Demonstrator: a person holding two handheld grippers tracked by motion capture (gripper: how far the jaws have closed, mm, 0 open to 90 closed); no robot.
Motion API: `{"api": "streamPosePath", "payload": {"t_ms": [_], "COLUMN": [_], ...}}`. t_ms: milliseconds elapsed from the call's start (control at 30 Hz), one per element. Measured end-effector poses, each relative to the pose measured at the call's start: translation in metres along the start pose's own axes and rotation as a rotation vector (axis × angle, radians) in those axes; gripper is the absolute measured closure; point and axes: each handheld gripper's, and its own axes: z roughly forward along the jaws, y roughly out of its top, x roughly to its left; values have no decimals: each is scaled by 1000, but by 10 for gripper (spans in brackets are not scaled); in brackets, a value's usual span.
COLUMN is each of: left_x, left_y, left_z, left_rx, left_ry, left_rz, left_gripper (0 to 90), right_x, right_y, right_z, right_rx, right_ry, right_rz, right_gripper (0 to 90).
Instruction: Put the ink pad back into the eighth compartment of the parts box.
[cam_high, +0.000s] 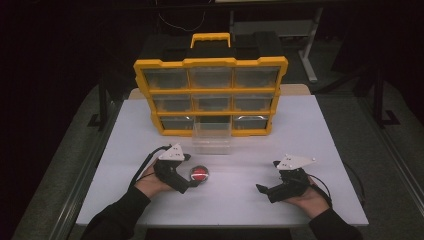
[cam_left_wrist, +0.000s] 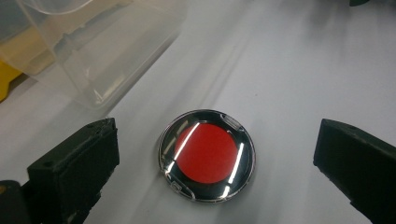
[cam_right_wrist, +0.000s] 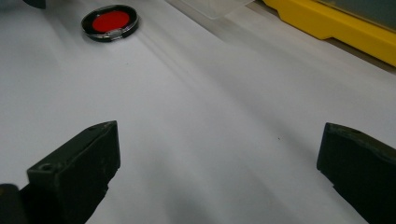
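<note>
The left tongs (cam_high: 191, 181) stand wide open over the desk (cam_high: 240, 200), low and near the left edge, held in the left hand (cam_high: 150, 184). Between their 2 jaws lies the red disc (cam_left_wrist: 207, 154), flat on the desk, round, with a clear cover and a black rim. In the left gripper view neither jaw touches the disc; a gap shows on each side. In the high view the disc (cam_high: 200, 174) sits just right of the left tongs, left of the desk's middle and near the person.

A clear bin (cam_high: 212, 137) rests on the desk just beyond the disc, against the foot of the yellow organizer (cam_high: 210, 62). The organizer stands upright at the far side, with 9 drawers in 3 rows of 3 and a handle on top.

The right tongs (cam_high: 265, 191) are wide open, holding nothing, near the right edge, well apart from the disc. They point left. In the right gripper view the disc (cam_right_wrist: 110, 22) lies far off at upper left.
</note>
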Motion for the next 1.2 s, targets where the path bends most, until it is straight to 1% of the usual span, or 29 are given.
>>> {"api": "streamPosePath", "payload": {"t_ms": [67, 467, 600, 1067, 1200], "left_x": [0, -1, -2, -1, 0], "left_y": [1, 6, 8, 11, 11], "left_z": [4, 17, 21, 29, 30], "left_rx": [3, 18, 18, 34, 39], "left_ry": [0, -13, -17, -31, -33], "left_rz": [-2, 15, 14, 32, 30], "left_gripper": [0, 0, 0, 0, 0], "right_x": [0, 0, 0, 0, 0], "right_y": [0, 0, 0, 0, 0], "right_z": [0, -1, -1, 0, 0], "right_rx": [-1, 0, 0, 3, 1], "right_ry": [-1, 0, 1, 2, 3], "right_rz": [-1, 1, 0, -1, -1], "right_gripper": [0, 0, 0, 0, 0]}}
